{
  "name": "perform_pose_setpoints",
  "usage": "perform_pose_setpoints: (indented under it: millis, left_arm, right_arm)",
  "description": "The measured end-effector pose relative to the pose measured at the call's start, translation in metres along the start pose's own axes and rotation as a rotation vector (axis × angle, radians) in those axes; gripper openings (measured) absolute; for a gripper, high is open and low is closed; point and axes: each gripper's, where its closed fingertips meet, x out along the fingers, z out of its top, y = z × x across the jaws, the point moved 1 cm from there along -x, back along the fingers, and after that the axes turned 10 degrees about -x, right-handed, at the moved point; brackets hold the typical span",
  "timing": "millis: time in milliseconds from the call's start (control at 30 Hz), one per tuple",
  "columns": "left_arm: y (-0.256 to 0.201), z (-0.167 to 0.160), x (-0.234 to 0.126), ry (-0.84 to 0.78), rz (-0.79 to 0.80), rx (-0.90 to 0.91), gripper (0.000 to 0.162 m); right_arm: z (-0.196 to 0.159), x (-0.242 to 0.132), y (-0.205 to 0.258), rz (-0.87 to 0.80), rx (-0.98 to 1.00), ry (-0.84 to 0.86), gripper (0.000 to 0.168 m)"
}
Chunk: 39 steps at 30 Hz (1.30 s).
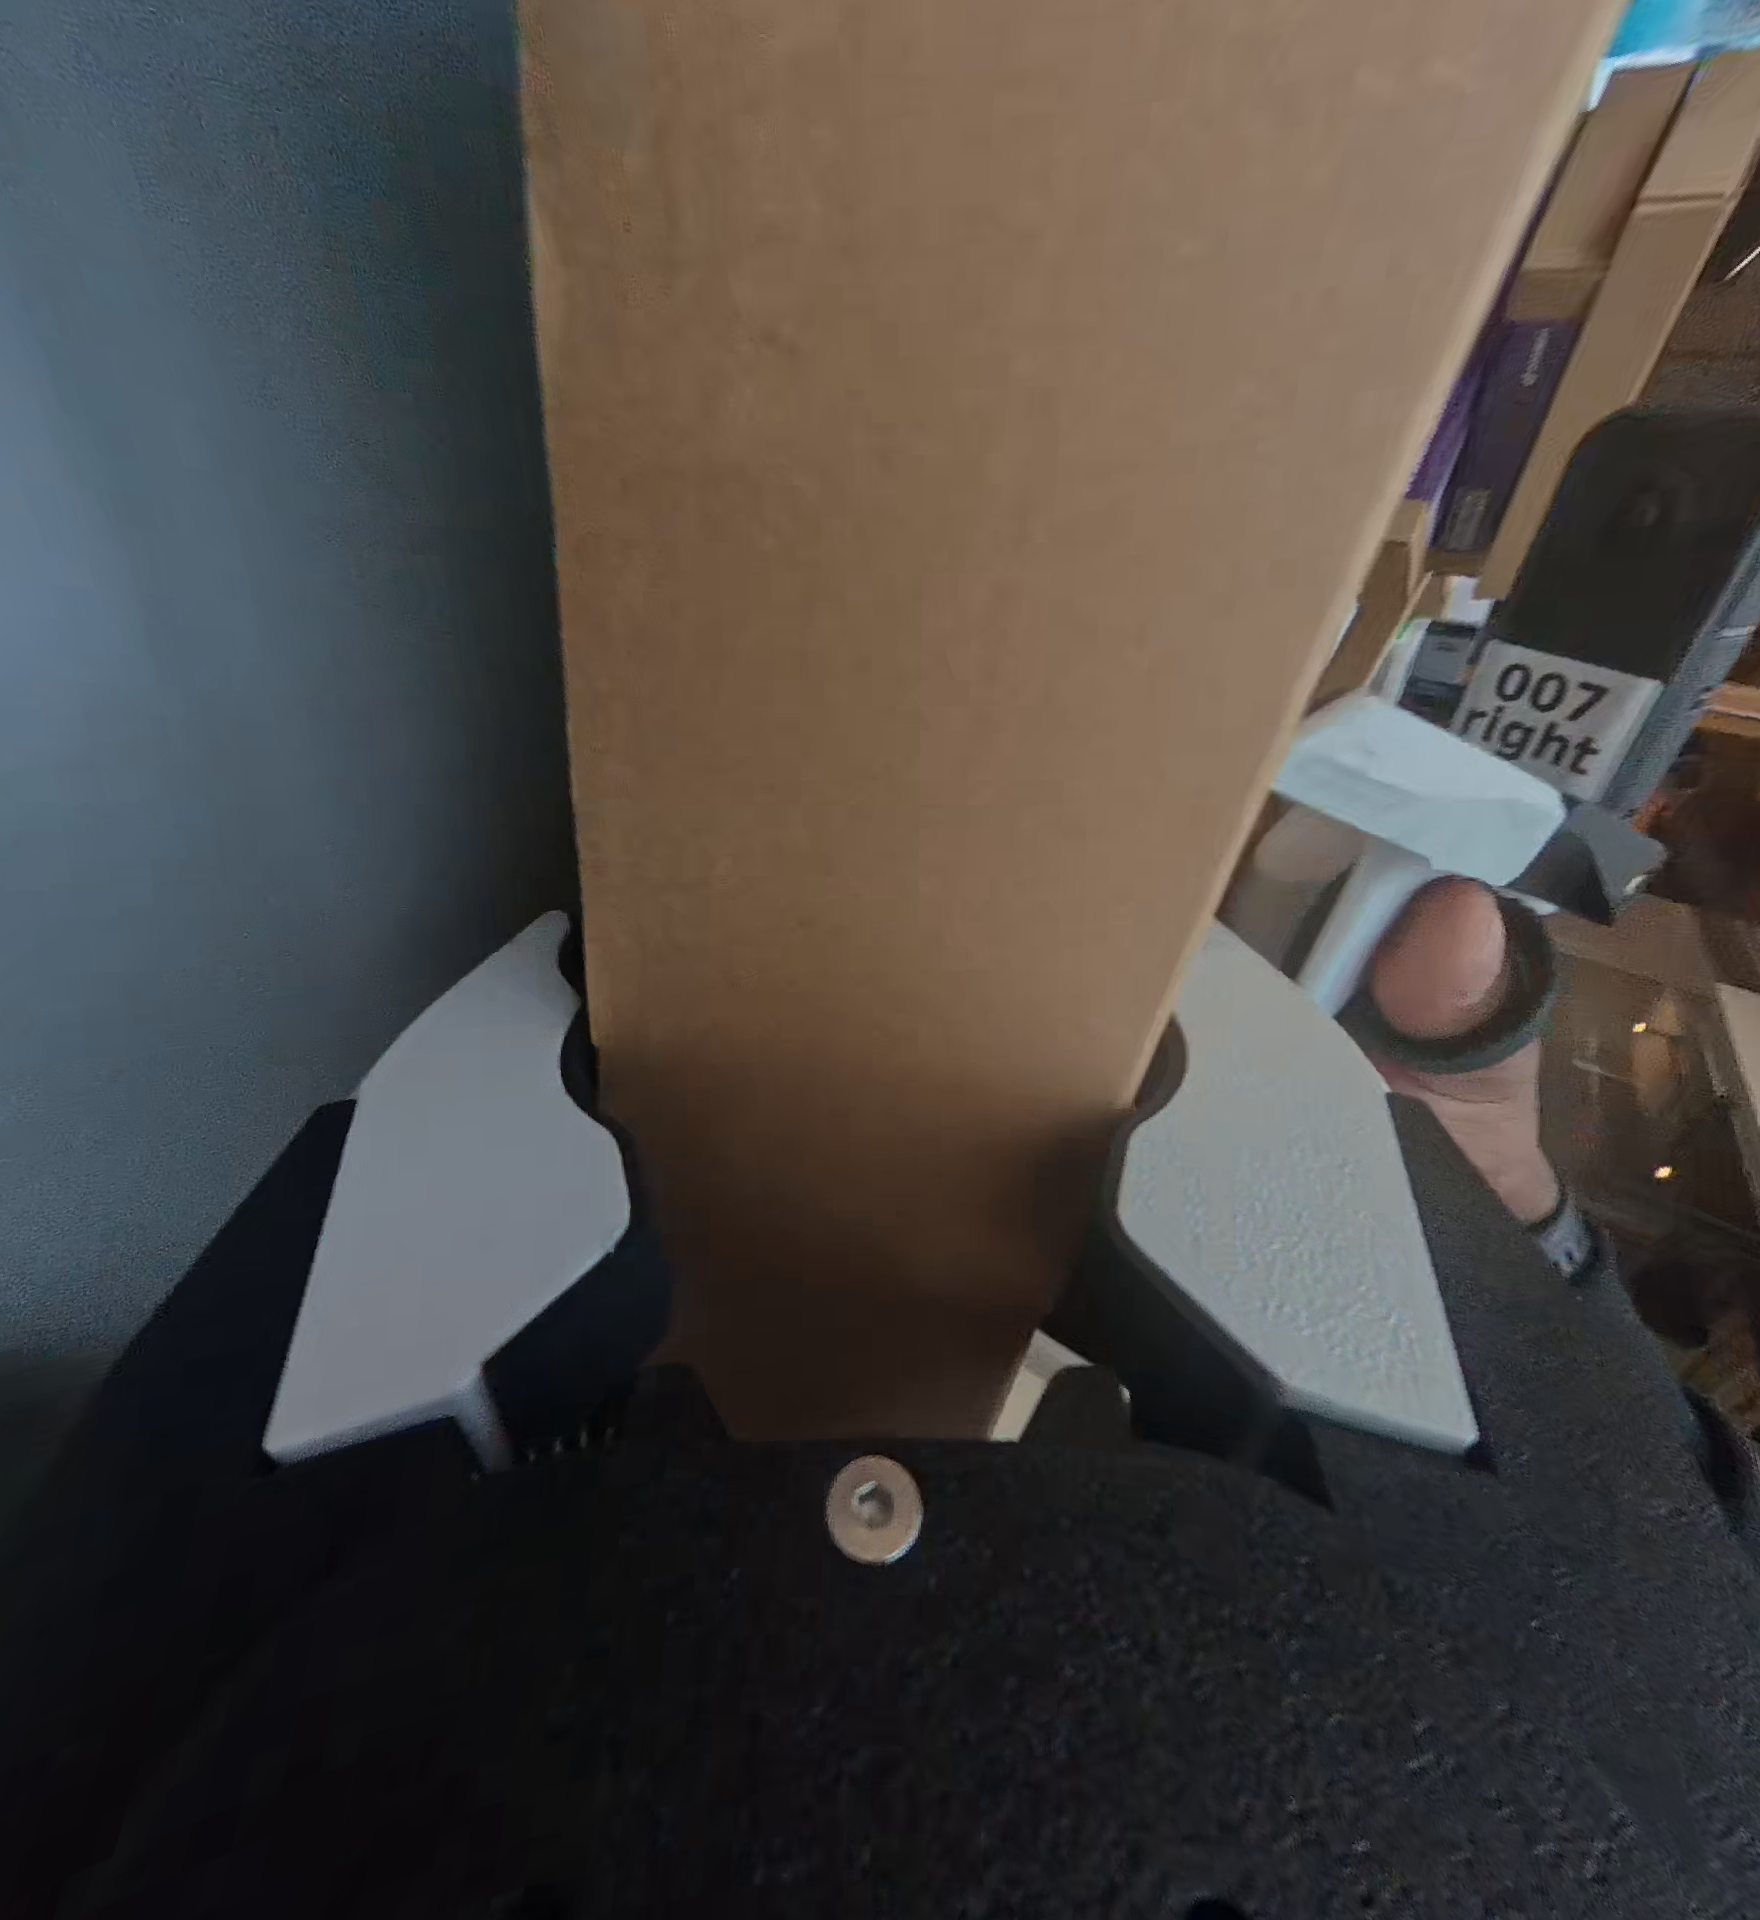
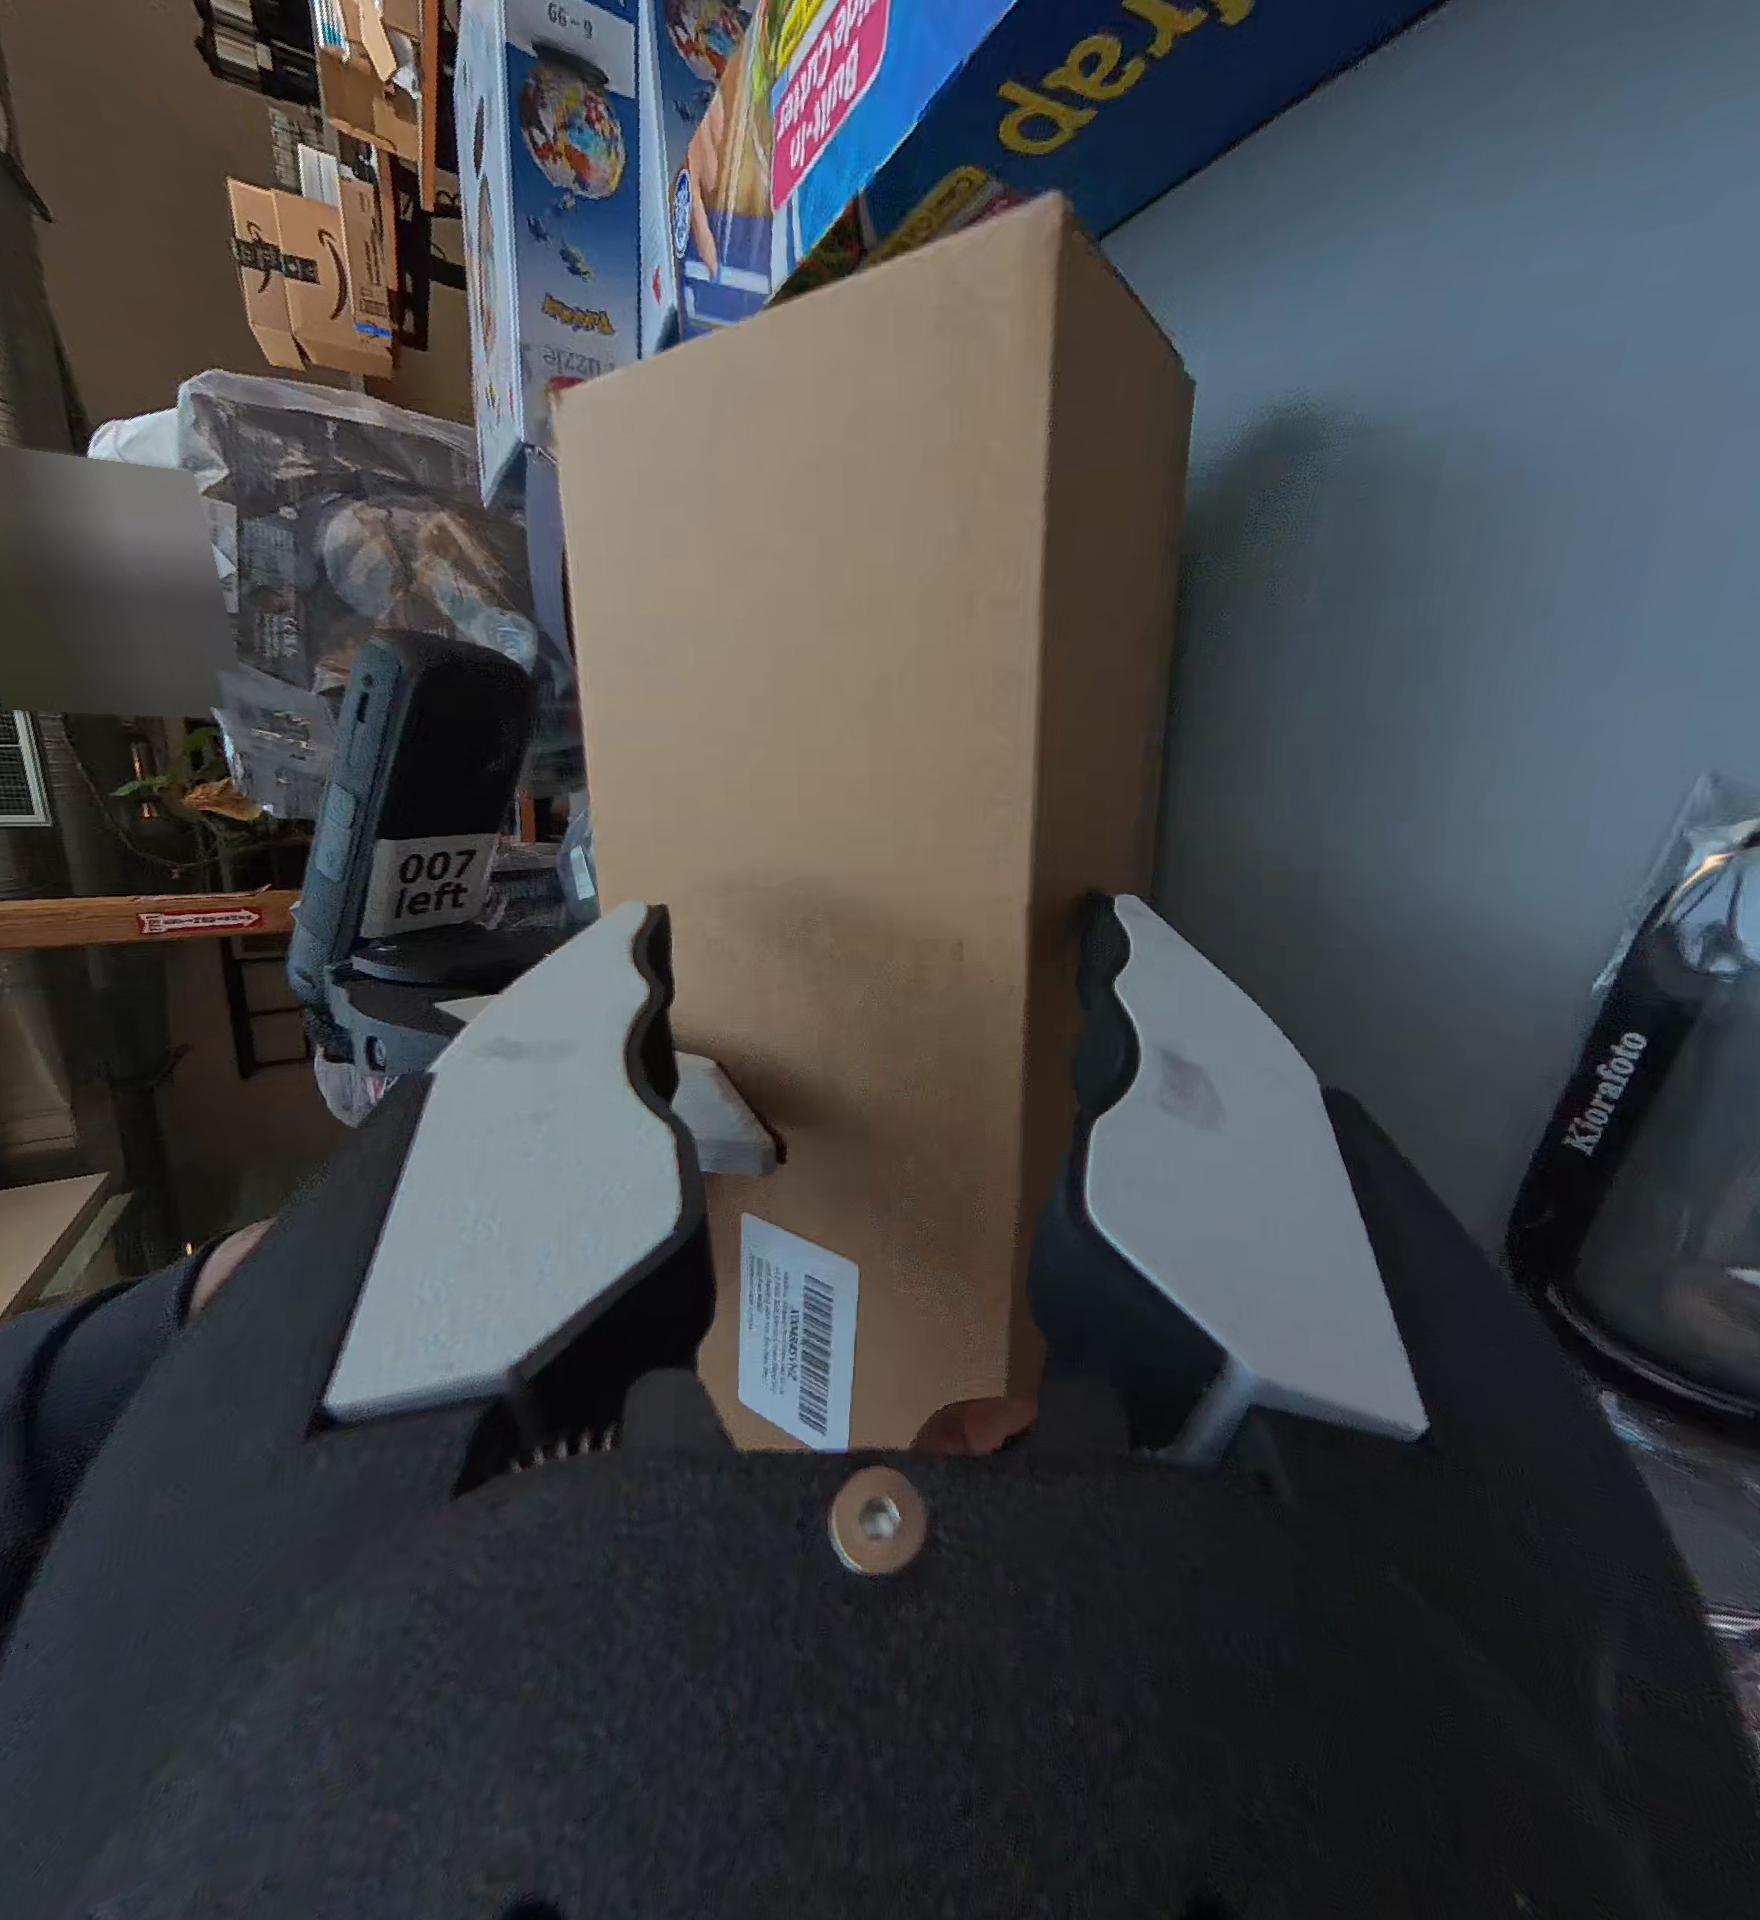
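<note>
A long plain brown cardboard box [image 1: 917,582] fills the middle of both views and runs away from me; in the right wrist view it [image 2: 855,675] carries a small white barcode label [image 2: 798,1330] near my end. My left gripper [image 1: 876,997] is shut on the box, both pads pressed against its sides. My right gripper [image 2: 871,966] is also shut on the box, from another side. The other gripper shows at the edge of each view: the right one [image 1: 1603,675] with a thumb in its ring, the left one [image 2: 419,831] with a finger against the box.
A grey wall [image 1: 211,582] lies close on the left of the left wrist view and behind the box [image 2: 1478,520] in the right wrist view. Colourful printed boxes [image 2: 751,156] are stacked beyond. A black glossy item in a clear bag [image 2: 1707,1122] sits at right. More cardboard boxes [image 1: 1634,312] stand at right.
</note>
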Motion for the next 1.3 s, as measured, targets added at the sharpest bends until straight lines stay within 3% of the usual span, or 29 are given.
perform_pose_setpoints:
  millis: [100,167,267,400,567,700,800,867,1000,1100,1200,1300]
  left_arm:
    - [0.022,0.002,0.006,0.01,0.205,0.123,0.101]
    - [0.021,0.003,0.005,0.001,0.198,0.127,0.101]
    - [0.027,0.01,-0.007,-0.05,0.32,0.194,0.102]
    - [0.025,0.013,-0.019,-0.054,0.384,0.275,0.095]
    - [0.023,-0.006,-0.031,0.005,0.398,0.298,0.095]
    - [0.026,-0.033,-0.029,0.072,0.359,0.281,0.089]
    - [0.027,-0.033,-0.023,0.072,0.404,0.301,0.094]
    - [0.022,-0.028,-0.02,0.058,0.411,0.314,0.105]
    - [0.005,-0.012,-0.017,0.055,0.408,0.425,0.109]
    - [0.001,-0.014,-0.014,0.123,0.358,0.379,0.105]
    - [-0.003,-0.026,-0.022,0.145,0.277,0.341,0.091]
    - [-0.007,-0.046,-0.045,0.152,0.214,0.363,0.089]
  right_arm:
    - [0.0,-0.004,-0.002,-0.01,-0.006,-0.012,0.069]
    - [-0.001,-0.01,0.003,-0.02,-0.038,-0.019,0.065]
    - [-0.021,-0.03,0.019,-0.07,-0.116,-0.034,0.066]
    - [-0.107,-0.067,0.028,-0.266,-0.265,0.061,0.071]
    - [-0.216,-0.097,0.058,-0.319,-0.445,0.039,0.08]
    - [-0.279,-0.093,0.054,-0.446,-0.644,0.165,0.08]
    - [-0.27,-0.072,0.045,-0.56,-0.738,0.176,0.071]
    - [-0.256,-0.058,0.044,-0.538,-0.761,0.198,0.086]
    - [-0.218,-0.051,0.034,-0.586,-0.749,0.178,0.08]
    - [-0.2,-0.055,0.026,-0.596,-0.687,0.149,0.066]
    - [-0.198,-0.06,0.028,-0.569,-0.657,0.117,0.063]
    - [-0.205,-0.067,0.039,-0.523,-0.648,0.083,0.063]
